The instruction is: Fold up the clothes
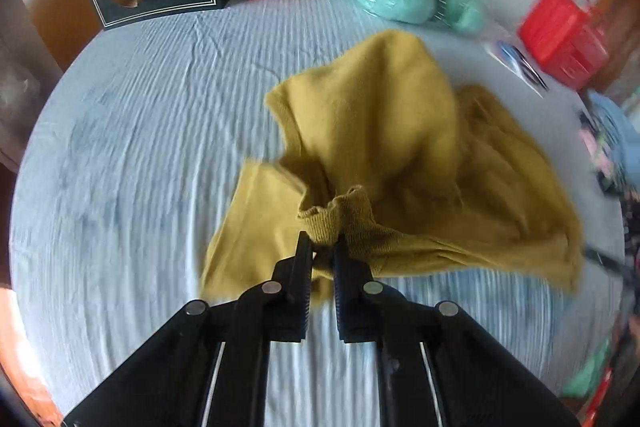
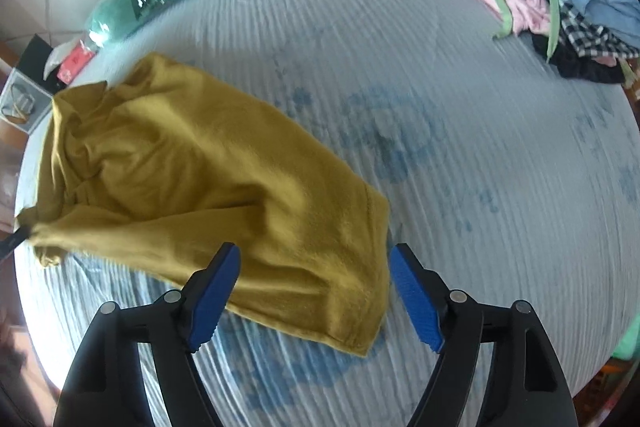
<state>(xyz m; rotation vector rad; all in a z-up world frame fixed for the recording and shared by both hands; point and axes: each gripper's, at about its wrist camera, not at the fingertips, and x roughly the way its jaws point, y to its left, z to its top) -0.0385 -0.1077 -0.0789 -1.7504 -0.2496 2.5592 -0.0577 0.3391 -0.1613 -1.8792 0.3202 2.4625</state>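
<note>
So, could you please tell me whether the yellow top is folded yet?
Not yet: the yellow top lies bunched and creased, one ribbed edge pinched in the left gripper.

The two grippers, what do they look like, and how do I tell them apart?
Both are black two-finger tools with angular linkage arms and round silver pivot pins. The left gripper has black ribbed pads; the right gripper has bright blue ribbed pads. No cables, markings, sleeves or hands show.
</note>
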